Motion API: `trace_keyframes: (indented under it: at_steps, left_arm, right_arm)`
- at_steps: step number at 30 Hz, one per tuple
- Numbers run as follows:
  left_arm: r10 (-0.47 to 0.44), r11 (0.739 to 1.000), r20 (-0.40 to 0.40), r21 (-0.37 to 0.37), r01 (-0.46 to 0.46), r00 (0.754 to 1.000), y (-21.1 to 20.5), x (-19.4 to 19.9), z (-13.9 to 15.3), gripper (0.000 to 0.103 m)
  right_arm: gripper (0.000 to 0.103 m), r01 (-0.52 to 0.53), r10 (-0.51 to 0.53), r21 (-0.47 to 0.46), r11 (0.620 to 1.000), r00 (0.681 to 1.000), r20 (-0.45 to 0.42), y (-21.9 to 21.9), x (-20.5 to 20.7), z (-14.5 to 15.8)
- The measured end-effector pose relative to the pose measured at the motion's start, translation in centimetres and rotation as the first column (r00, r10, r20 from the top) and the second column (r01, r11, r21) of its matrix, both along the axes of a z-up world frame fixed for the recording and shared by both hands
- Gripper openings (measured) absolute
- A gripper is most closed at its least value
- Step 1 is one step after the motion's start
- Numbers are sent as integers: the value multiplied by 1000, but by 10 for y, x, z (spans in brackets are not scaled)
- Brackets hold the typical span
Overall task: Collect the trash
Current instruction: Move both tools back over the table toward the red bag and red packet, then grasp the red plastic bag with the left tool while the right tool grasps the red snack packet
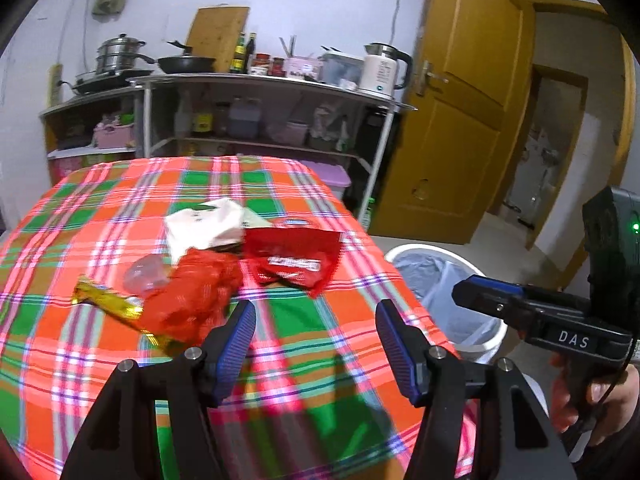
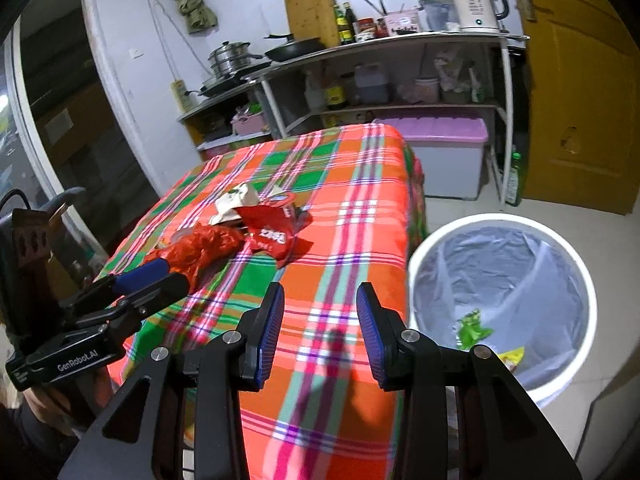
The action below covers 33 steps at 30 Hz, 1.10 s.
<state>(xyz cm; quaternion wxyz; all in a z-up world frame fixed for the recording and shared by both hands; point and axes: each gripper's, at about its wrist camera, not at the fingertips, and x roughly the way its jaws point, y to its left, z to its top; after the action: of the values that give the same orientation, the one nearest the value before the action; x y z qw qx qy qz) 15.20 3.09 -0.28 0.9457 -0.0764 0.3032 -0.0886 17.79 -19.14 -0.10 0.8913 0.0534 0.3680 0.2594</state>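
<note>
Two scraps lie in the bin point(image 2: 500, 280) already — the wrapper pile point(image 1: 224, 264) waits ahead of both grippers' point(image 1: 316, 344) wide, empty jaws.

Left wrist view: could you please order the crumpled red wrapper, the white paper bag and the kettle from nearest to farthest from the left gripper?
From the left gripper:
1. Crumpled red wrapper, just ahead, left.
2. White paper bag, mid-table behind it.
3. Kettle, on the far shelf, right.

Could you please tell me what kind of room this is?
Most likely a small home kitchen or dining corner. A metal shelf rack holds a black frying pan and a white electric kettle, and a table with a checked orange and green cloth stands before it.
</note>
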Motion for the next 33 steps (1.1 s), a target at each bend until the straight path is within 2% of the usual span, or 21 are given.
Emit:
trace_keyframes:
  at_steps: [16,29,33]
  left_arm:
    - [131,990,5,55,-131,991,58,20,-3,62]
    - [138,985,36,97,-141,990,87,40,-2,62]
    - [125,988,12,94,-126,992,95,50,-6,62]
  right_arm:
    - [39,-75,73,-37,997,996,-47,45,43,-16]
    - [41,-111,108,-68,991,993,-57,77,84,-30]
    - [41,-115,110,-71,991,991,-72,83,95,-39]
